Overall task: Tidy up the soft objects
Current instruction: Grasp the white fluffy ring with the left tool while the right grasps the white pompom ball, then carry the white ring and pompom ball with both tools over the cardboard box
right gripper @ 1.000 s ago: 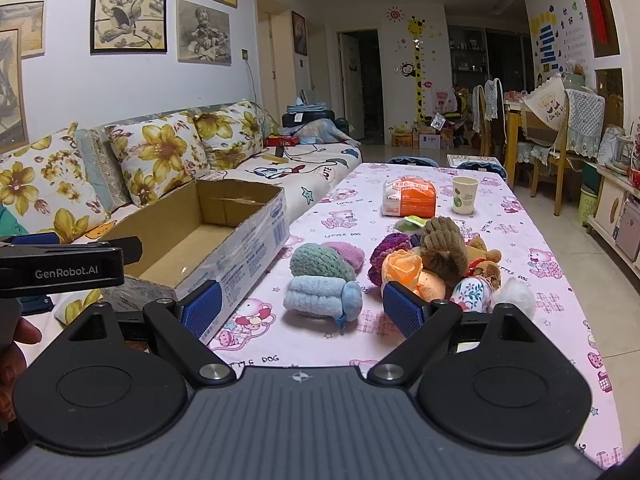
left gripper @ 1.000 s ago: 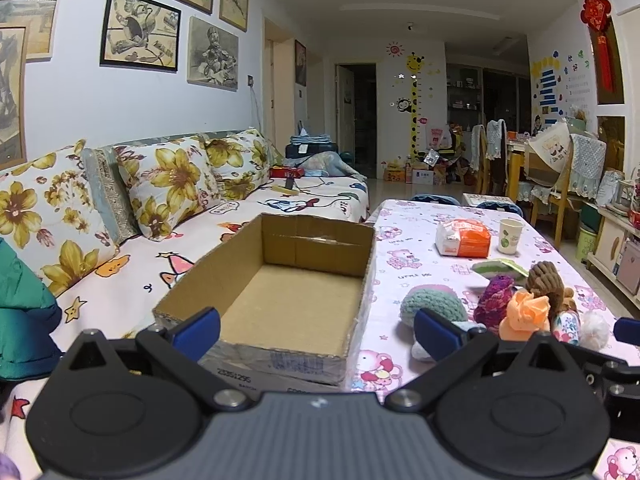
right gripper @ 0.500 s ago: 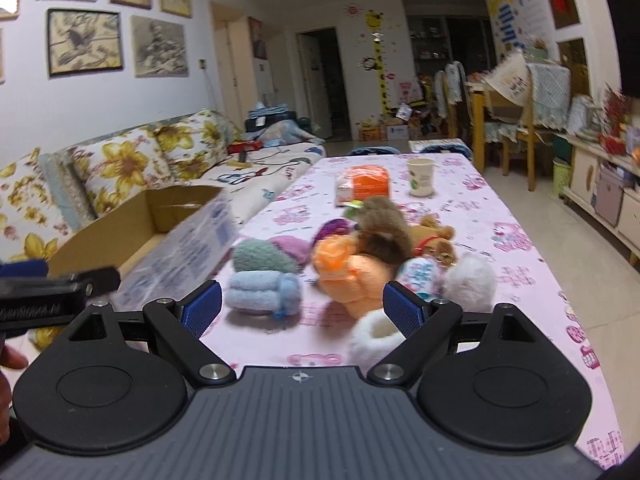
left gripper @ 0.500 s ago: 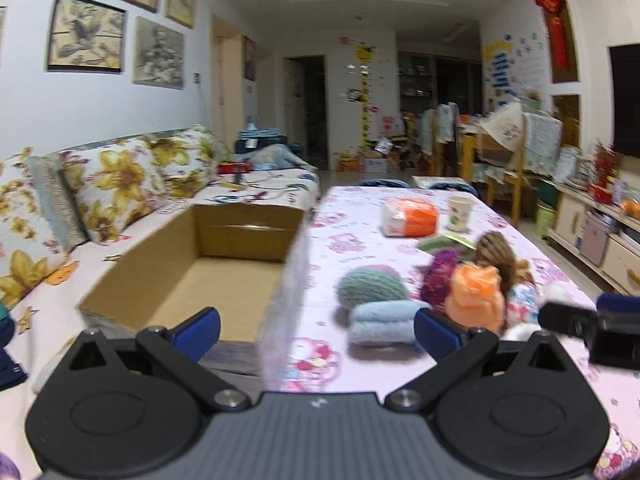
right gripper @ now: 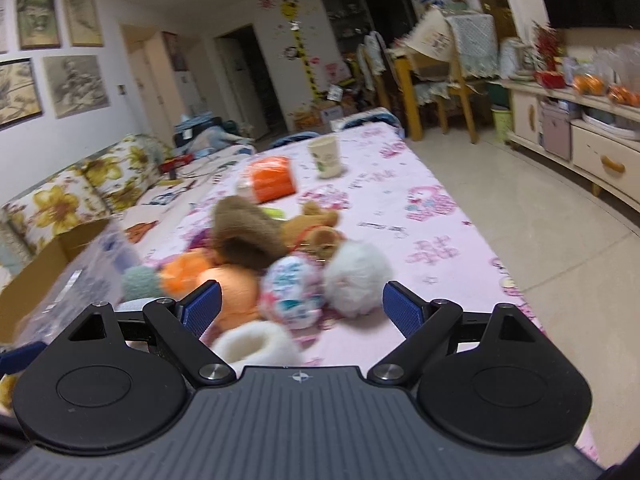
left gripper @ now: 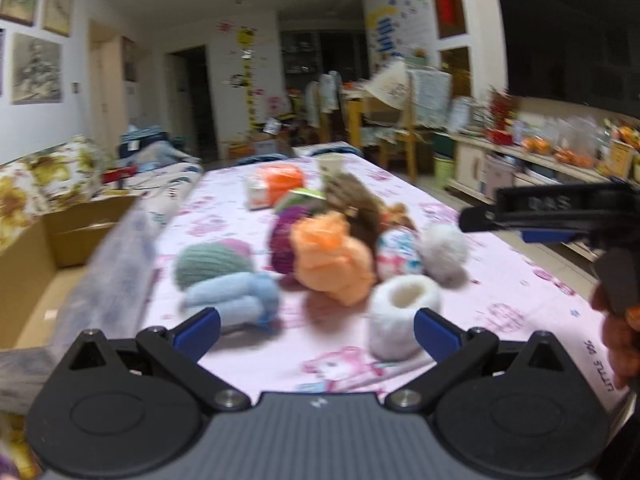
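Centrally, soft toys (left gripper: 332,256) lie ahead of both tools, left (left gripper: 318,330) and right (right gripper: 300,310), each spread wide, grasping nothing.

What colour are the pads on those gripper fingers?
Blue, on black fingers. The right wrist view shows the pads sharpest.

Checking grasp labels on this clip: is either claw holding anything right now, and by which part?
Nothing is held. The left claw and right claw are both open and empty, above the pink tablecloth, with the soft toys, such as the white fluffy ball, lying loose ahead.
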